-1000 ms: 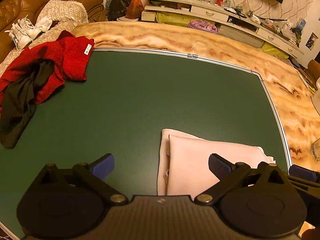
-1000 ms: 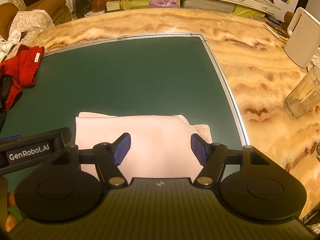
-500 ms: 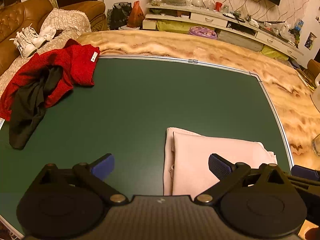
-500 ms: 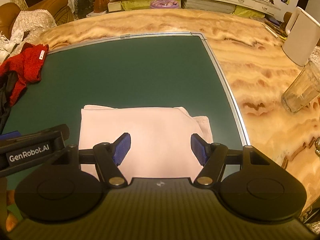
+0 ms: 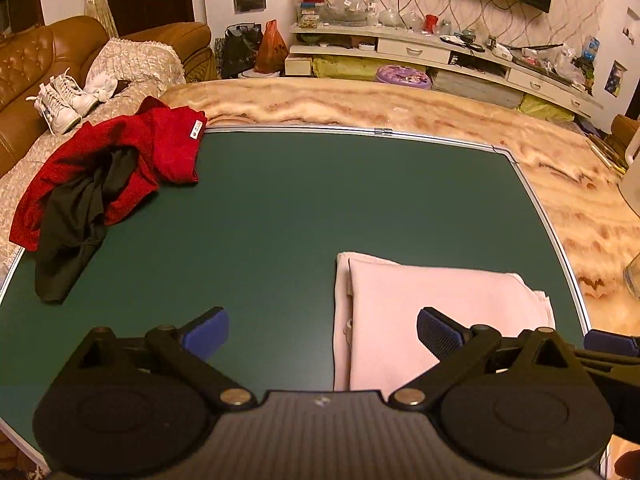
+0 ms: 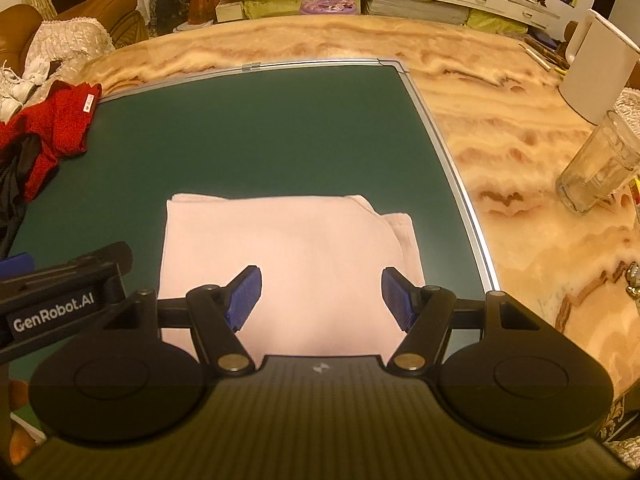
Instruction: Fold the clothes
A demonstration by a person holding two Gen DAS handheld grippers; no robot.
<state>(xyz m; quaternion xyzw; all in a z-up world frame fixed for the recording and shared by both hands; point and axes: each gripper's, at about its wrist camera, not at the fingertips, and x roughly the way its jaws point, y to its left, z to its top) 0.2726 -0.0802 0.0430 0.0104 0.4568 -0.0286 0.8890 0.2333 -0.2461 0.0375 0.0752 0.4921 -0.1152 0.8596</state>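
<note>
A folded pale pink garment lies flat on the green mat near its right edge. My left gripper is open and empty, held above the garment's left edge. My right gripper is open and empty, held above the garment's near part. A crumpled red garment with a black garment tucked in it lies at the mat's far left corner. The left gripper's body shows at the left of the right wrist view.
The green mat sits on a marble-patterned table. An empty glass and a white jug stand on the table to the right. A sofa with white shoes is behind the left corner.
Both grippers have drawn back and risen a little from the pink garment, so more of the mat and the red pile shows. Both stay open.
</note>
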